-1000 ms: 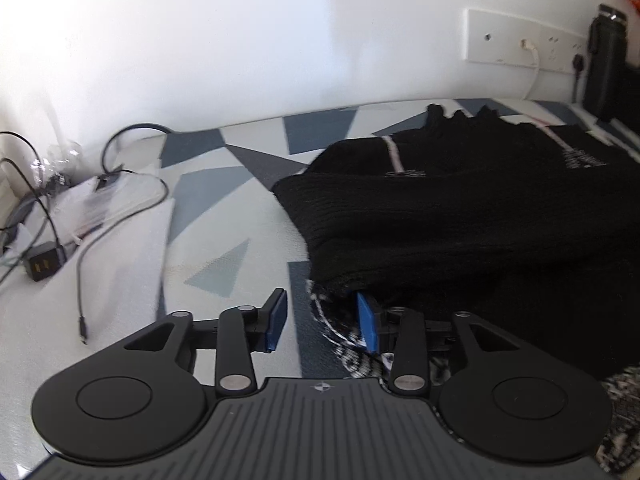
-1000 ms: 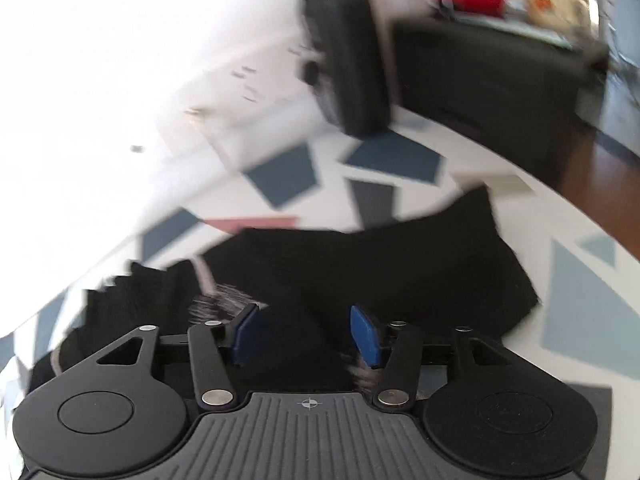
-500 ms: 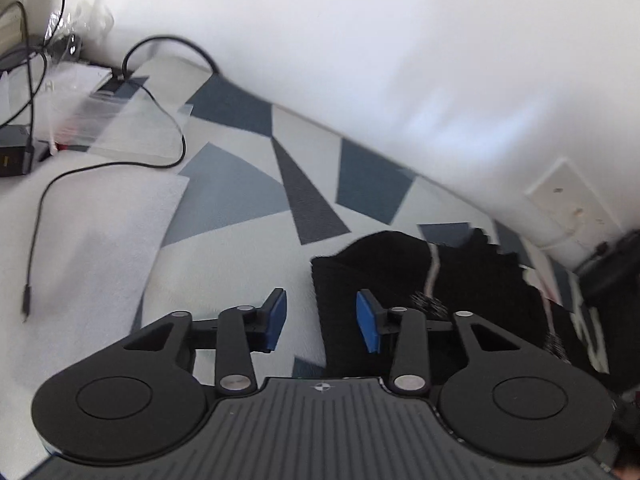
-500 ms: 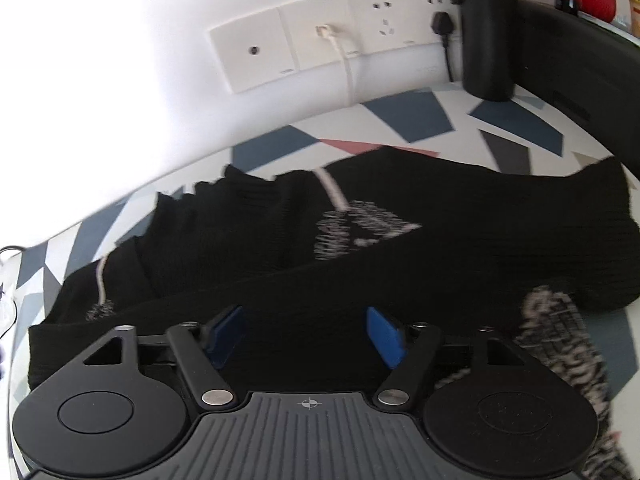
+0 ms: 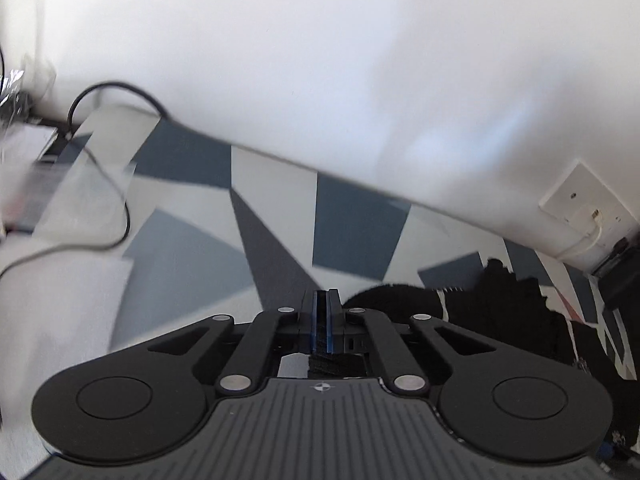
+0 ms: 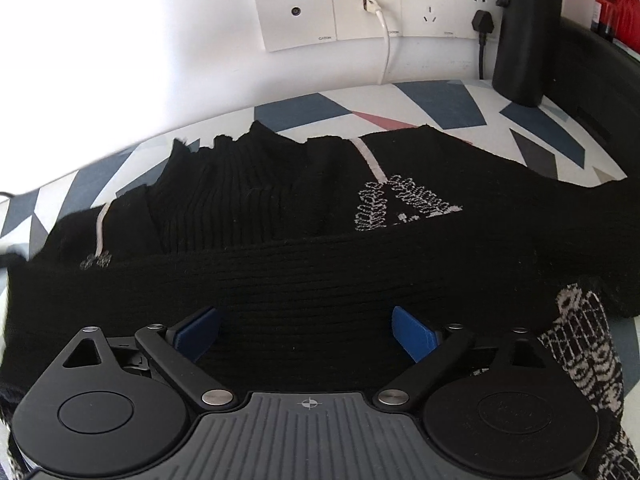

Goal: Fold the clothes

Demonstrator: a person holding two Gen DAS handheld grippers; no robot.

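One fold is showing in the black ribbed knit sweater [image 6: 320,264]; left gripper [image 5: 321,322] is pinching its edge, right gripper [image 6: 306,330] is hovering spread, more folding likely left

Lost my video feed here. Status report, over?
Left hand-held gripper shut on black knit sweater. Right hand-held gripper open over it. Tall black bottle stands behind, apart from the sweater.
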